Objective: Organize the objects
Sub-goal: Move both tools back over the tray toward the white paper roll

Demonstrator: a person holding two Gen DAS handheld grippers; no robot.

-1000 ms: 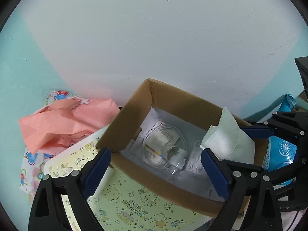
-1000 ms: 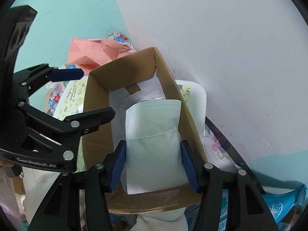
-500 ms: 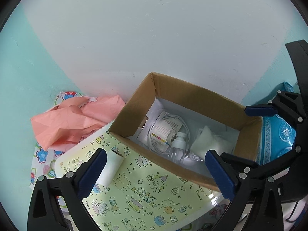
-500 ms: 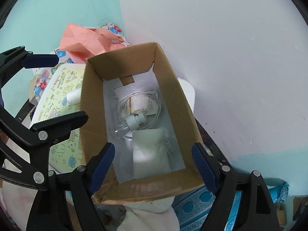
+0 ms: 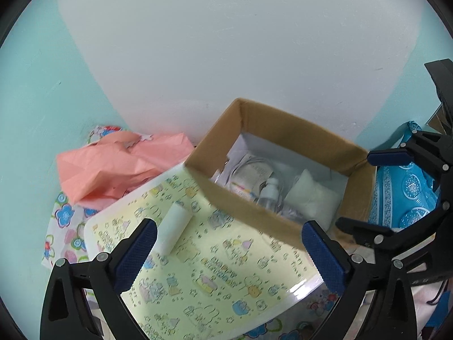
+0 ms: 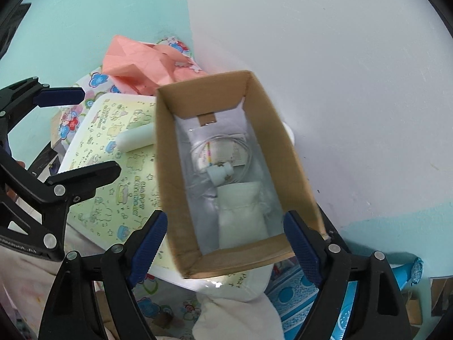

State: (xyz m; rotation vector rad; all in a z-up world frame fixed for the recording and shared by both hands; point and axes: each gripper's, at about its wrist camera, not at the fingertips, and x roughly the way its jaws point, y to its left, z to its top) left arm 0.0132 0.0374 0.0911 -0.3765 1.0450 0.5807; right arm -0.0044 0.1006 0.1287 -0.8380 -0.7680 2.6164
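Near wall of cardboard box (image 5: pixel 249 209) blurred in left wrist view; its lower part hides the bottom of the small bottle (image 5: pixel 267 191). Print on the coiled cable's label (image 6: pixel 218 151): too small to read. White roll (image 6: pixel 136 138): far end hidden behind box wall in right wrist view. Blue patterned bag (image 5: pixel 402 189) partly covered by the right gripper (image 5: pixel 368 187). Surface under the yellow printed mat (image 5: pixel 212 269): cannot tell.
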